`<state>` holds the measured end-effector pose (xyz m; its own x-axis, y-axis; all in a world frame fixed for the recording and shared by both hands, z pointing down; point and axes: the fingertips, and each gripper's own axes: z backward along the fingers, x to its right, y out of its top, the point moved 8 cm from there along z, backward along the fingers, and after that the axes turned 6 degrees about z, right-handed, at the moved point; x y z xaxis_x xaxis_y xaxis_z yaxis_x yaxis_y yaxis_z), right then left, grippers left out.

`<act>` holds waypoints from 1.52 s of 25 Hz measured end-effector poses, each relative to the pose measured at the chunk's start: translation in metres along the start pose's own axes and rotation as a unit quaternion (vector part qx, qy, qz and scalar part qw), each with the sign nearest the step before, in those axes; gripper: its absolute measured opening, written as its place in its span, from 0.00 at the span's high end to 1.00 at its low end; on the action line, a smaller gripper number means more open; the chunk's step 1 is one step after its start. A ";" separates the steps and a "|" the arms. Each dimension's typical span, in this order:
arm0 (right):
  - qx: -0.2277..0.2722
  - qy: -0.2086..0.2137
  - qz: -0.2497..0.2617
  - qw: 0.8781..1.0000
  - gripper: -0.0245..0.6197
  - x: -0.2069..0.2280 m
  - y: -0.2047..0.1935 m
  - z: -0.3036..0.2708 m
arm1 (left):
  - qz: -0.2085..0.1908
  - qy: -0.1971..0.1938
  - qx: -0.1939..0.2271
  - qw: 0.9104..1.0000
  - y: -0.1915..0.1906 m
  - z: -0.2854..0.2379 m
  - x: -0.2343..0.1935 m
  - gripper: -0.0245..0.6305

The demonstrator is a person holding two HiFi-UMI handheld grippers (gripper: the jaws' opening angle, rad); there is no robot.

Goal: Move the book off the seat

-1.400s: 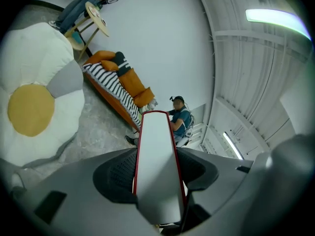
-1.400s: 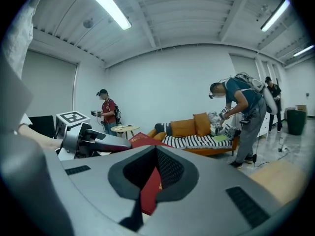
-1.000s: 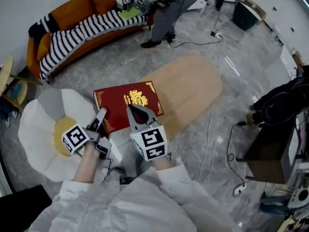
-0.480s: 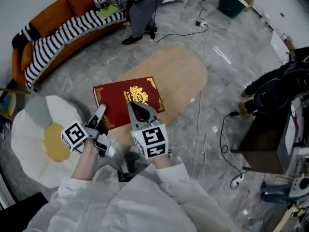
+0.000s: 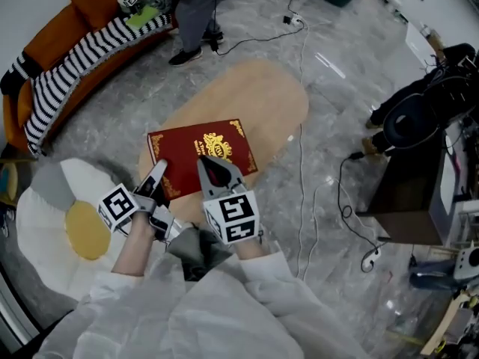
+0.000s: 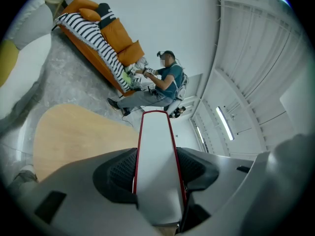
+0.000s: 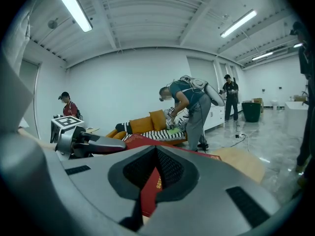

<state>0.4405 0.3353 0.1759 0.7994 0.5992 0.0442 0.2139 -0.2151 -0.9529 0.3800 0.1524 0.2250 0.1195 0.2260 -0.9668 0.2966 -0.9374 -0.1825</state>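
No words could be read. The red book (image 5: 202,155) had a gold crest and gold lettering on its cover, too small to make out. The cubes (image 5: 120,206) on the left gripper (image 5: 157,174) and right gripper (image 5: 212,167) showed only black-and-white square patterns.

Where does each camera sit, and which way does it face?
Head view: on the head, facing down at the book and table; left gripper, right gripper, sleeves show.
Left gripper view: on that gripper, facing along the book's edge toward the sofa; its jaws show.
Right gripper view: on that gripper, facing the sofa; its jaws show.
All share the book.
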 end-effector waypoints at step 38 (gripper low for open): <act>-0.118 -0.029 -0.107 0.987 0.95 0.030 -0.160 -0.096 | 0.109 0.026 -0.044 0.993 -0.006 -0.088 -0.176 0.58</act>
<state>0.4845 0.3139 0.3587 0.6891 0.6926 0.2132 0.5049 -0.2477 -0.8269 0.4410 0.1418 0.4119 0.2388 0.0353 -0.9704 0.3392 -0.9394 0.0494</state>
